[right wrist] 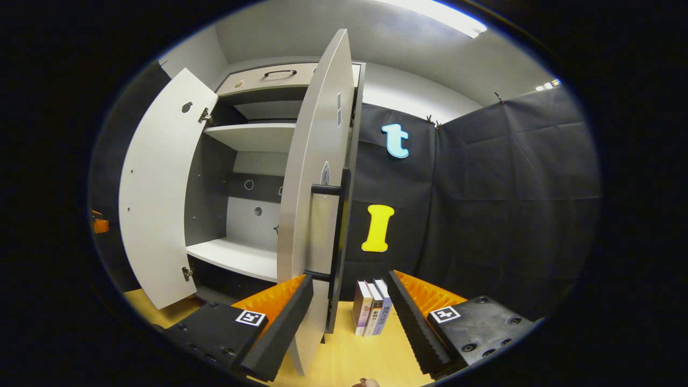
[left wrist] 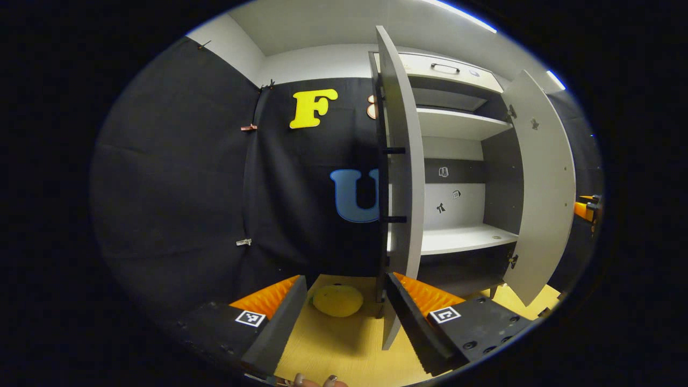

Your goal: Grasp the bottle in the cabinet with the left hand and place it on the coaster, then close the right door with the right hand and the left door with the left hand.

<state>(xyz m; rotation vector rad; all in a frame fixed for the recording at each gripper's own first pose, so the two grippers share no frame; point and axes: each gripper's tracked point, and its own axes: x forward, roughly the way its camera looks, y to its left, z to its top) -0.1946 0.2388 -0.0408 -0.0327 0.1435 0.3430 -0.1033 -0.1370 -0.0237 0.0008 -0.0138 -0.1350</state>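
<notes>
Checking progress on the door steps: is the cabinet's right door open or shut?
Open. In the right gripper view the right door stands swung out edge-on, its handle facing the booth wall, with bare shelves visible behind it.

In the left gripper view, your camera sits low over the wooden tabletop (left wrist: 344, 344), close to the edge of the cabinet's left door (left wrist: 400, 177), and faces forward and slightly right into the open cabinet (left wrist: 457, 161). In the right gripper view, your camera sits equally low and close to the edge of the right door (right wrist: 314, 188), facing forward and slightly left into the same cabinet (right wrist: 242, 177). Both views share the cabinet interior, its shelves, the top drawer and both open doors, each seen from the opposite side.
</notes>
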